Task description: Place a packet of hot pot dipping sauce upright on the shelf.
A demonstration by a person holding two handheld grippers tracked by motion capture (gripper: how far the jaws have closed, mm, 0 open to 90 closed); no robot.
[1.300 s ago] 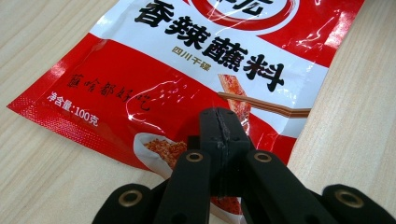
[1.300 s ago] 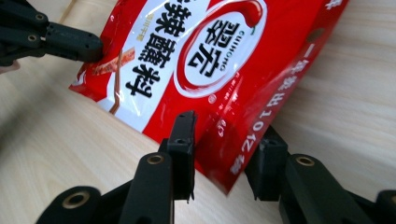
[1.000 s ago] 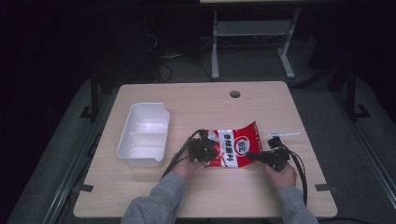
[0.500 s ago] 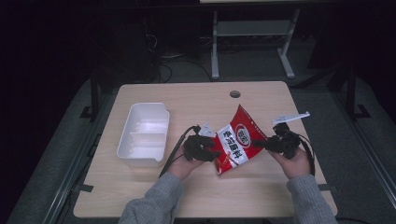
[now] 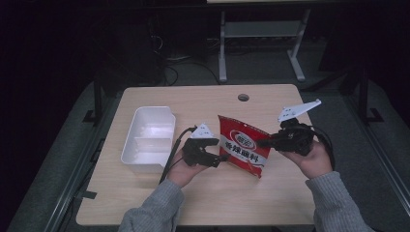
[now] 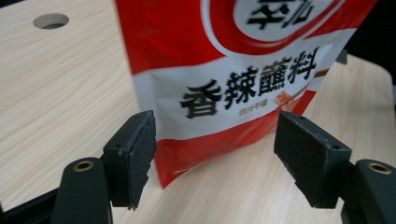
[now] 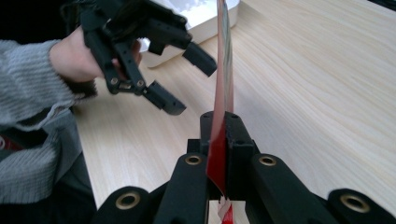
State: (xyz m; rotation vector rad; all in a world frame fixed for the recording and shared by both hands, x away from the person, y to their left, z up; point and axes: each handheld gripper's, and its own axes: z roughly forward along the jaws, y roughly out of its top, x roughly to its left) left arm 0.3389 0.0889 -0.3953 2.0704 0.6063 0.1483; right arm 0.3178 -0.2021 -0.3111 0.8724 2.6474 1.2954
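Right gripper (image 7: 219, 135) pinching flat glossy red pouch (image 5: 244, 151) edge

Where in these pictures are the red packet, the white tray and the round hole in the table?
red packet (image 5: 244, 145): high view, on its printed front.
white tray (image 5: 143, 162): high view, on its near rim.
round hole (image 5: 243, 97): high view, at the hole's middle, far table edge.

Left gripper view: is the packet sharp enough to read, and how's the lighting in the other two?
Left gripper view: the red packet is evenly lit, print legible, its lower edge slightly blurred. Right gripper view: the packet is edge-on in the right hand-held gripper, jaws sharp, the left hand-held gripper beyond softer. High view: table lit, surroundings dark.
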